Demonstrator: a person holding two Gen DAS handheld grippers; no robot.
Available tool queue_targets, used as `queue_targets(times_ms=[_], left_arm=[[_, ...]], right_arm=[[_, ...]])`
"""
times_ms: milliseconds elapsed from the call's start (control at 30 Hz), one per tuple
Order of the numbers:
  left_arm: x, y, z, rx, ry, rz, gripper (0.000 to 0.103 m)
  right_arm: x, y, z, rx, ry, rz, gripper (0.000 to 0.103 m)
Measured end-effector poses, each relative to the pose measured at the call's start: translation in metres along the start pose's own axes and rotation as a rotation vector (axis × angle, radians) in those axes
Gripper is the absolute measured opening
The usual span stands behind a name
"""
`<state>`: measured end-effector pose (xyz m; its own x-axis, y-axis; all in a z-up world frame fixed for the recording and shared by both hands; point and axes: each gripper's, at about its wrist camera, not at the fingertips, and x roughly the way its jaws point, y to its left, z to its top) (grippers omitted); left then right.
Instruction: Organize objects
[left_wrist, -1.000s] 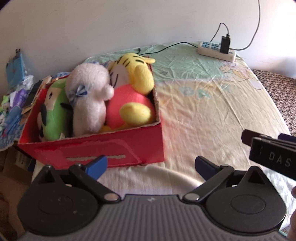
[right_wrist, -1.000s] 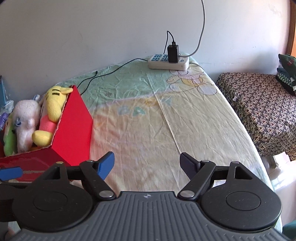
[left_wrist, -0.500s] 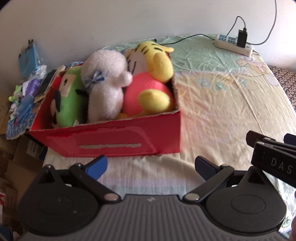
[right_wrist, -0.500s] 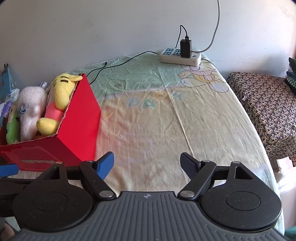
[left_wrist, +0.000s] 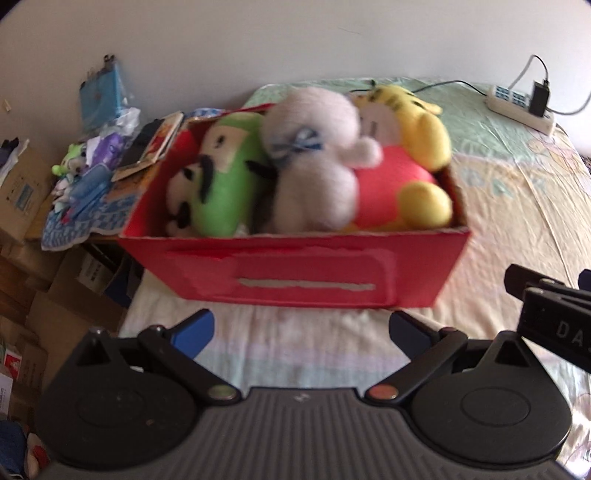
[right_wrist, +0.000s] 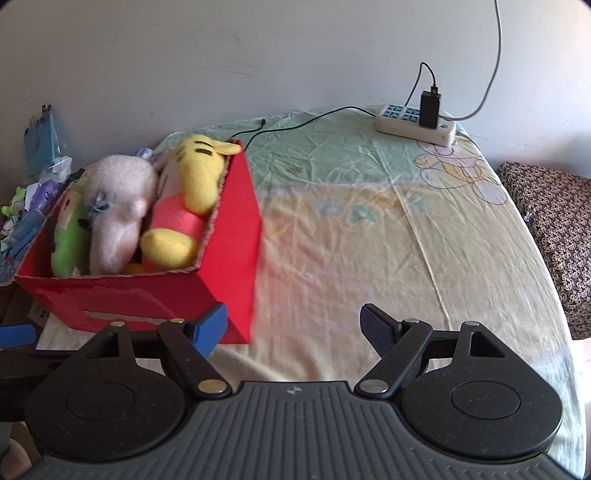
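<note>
1. Left wrist view: left claw (left_wrist: 301, 328) spread wide, empty, facing the red box (left_wrist: 295, 273) of plush toys (left_wrist: 314, 166) at the bed (left_wrist: 517, 206) edge; cardboard boxes (left_wrist: 22, 192) piled beside.
2. Right wrist view: right claw (right_wrist: 293, 325) also apart, over the sheet; box (right_wrist: 236, 236) left, power strip (right_wrist: 415, 123) by the wall (right_wrist: 258, 55).

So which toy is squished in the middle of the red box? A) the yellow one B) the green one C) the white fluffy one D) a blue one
C: the white fluffy toy sits in the red box between the green toy and the yellow toy.
</note>
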<state>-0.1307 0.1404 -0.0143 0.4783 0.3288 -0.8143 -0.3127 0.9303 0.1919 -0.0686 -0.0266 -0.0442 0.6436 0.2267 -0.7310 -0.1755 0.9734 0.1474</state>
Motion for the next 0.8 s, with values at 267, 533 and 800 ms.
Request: queue_targets(times_ms=[267, 533, 800], left_arm=[[-0.008, 0.044, 0.023, -0.027, -0.061, -0.011, 0.101], [-0.005, 0.087, 0.050, -0.016, -0.114, -0.024, 0.101], [0.008, 0.118, 0.060, 0.005, -0.128, -0.042, 0.101]], right_arm=[[-0.009, 0.042, 0.022, -0.018, -0.021, 0.003, 0.082], [-0.017, 0.078, 0.052, 0.005, -0.108, 0.011, 0.082], [0.002, 0.108, 0.052, 0.018, -0.090, 0.001, 0.082]])
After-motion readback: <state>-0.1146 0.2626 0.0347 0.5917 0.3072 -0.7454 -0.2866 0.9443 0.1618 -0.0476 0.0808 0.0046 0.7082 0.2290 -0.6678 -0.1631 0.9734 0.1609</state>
